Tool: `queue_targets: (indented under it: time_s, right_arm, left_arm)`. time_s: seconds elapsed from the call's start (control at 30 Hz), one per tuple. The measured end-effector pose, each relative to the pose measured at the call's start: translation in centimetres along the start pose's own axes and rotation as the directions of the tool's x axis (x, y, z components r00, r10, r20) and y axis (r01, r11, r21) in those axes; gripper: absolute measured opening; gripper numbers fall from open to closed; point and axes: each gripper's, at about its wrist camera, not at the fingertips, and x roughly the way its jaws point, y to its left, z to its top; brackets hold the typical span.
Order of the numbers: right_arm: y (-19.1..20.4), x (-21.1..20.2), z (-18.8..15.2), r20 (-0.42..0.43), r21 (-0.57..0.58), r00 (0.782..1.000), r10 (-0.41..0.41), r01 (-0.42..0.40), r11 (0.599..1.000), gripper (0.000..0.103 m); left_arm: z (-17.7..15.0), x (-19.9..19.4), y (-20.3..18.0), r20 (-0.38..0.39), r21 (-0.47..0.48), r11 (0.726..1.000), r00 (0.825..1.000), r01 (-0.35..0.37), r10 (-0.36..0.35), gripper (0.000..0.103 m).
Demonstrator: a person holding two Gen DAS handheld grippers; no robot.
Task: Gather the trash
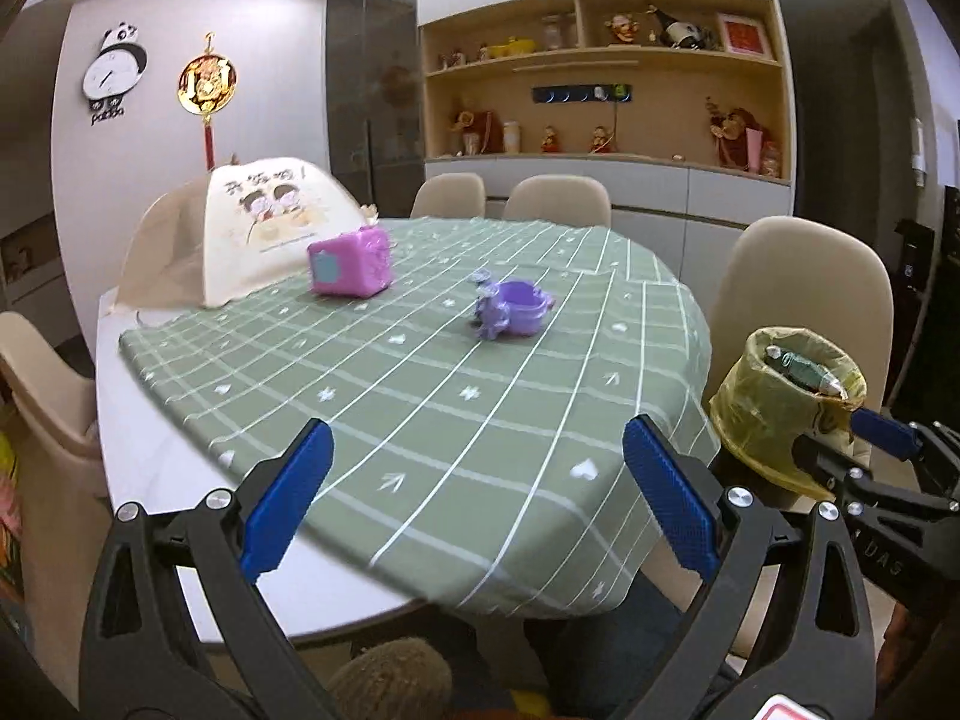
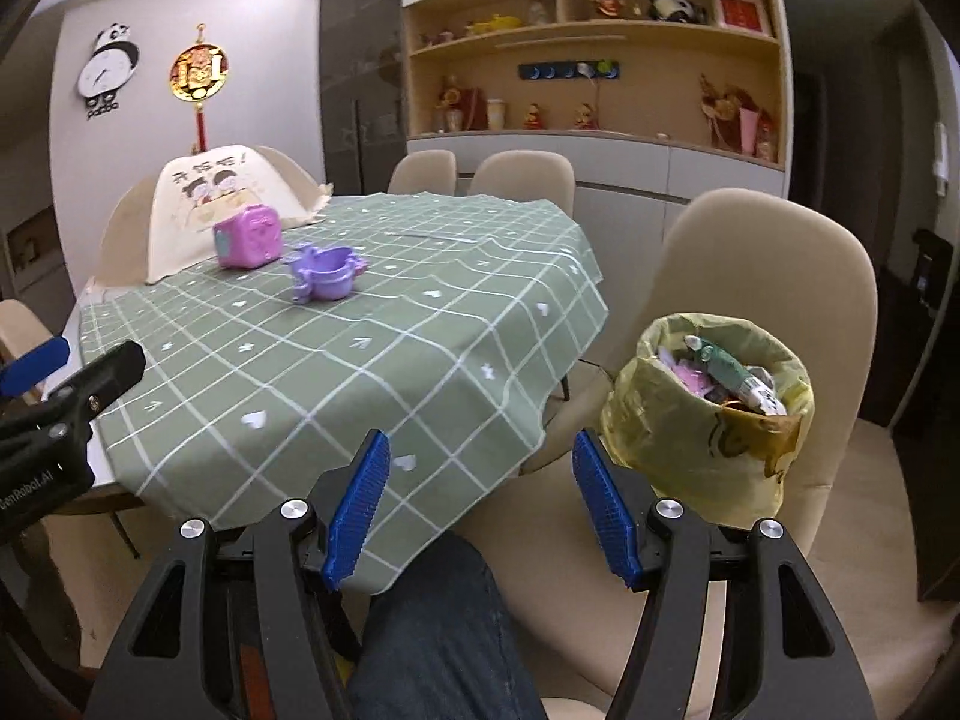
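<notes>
— Blue pads first: the left gripper (image 1: 474,498) has its jaws spread wide with nothing between them, low over the near edge of the green checked tablecloth (image 1: 420,408). What about the other one?

— Same story. The right gripper (image 2: 480,507) is parted and empty, held off the table's near right corner, above a knee in dark jeans (image 2: 432,630).

— And the trash itself?

— Most of it seems already gathered. The yellow-lined bin (image 2: 708,420) stands on the beige chair (image 2: 768,276) to the right of the table, with wrappers and a green tube heaped at its mouth. From the right gripper it lies just ahead and to the right, near. From the left wrist view the bin (image 1: 786,402) sits at the far right, past the right gripper's fingertip (image 1: 888,432).

— Anything left on the cloth?

— Two things, well ahead toward the far left: a pink cube box (image 1: 351,264) and a purple dish-shaped toy (image 1: 510,309), close together but apart. The pink box is just in front of the folding food cover (image 1: 252,228). Whether either counts as trash I can't tell.

— Which hand is nearer to them?

— I'd judge the left. They lie roughly straight ahead of it, while from the right gripper they sit forward and well to the left. The purple one (image 2: 327,273) is the nearer of the two; it is wider than tall, its long axis running roughly left to right across both views.

— So the split?

— Probably the left reaches forward, and the right stays by the bin.
</notes>
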Motion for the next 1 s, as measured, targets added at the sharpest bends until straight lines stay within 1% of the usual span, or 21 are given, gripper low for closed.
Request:
queue_targets:
  time_s: [0.07,0.27,0.57,0.67,0.83,1.0]
  right_arm:
    - [0.4,-0.2,-0.1,0.004,-0.005,1.0,0.001,-0.001,1.0,0.06]
    - [0.6,-0.7,-0.3,0.01,-0.005,1.0,-0.005,0.005,1.0,0.06]
    - [0.1,-0.8,-0.7,0.006,0.001,1.0,-0.016,0.016,1.0,0.06]
    - [-0.3,-0.8,-0.8,0.002,0.011,1.0,-0.026,0.026,1.0,0.06]
    - [-0.7,-0.6,-1.1,-0.017,0.028,0.999,-0.028,0.028,0.999,0.06]
    - [-0.9,-0.6,-1.3,-0.021,0.031,0.999,-0.03,0.031,0.999,0.06]
  left_arm:
    - [-0.3,0.0,0.3,-0.018,-0.008,1.0,1.0,0.005,-0.005,0.093]
    - [-0.5,-0.5,0.1,-0.005,-0.003,1.0,1.0,0.01,-0.01,0.093]
    - [-0.7,-0.4,-0.8,-0.018,0.02,0.999,1.0,0.025,-0.024,0.093]
    - [-0.8,-0.1,-1.1,-0.036,0.031,0.999,0.999,0.037,-0.036,0.093]
    - [-1.2,1.1,-1.7,-0.099,0.051,0.997,0.994,0.052,-0.047,0.093]
    - [-1.2,1.1,-1.8,-0.098,0.05,0.997,0.994,0.056,-0.051,0.093]
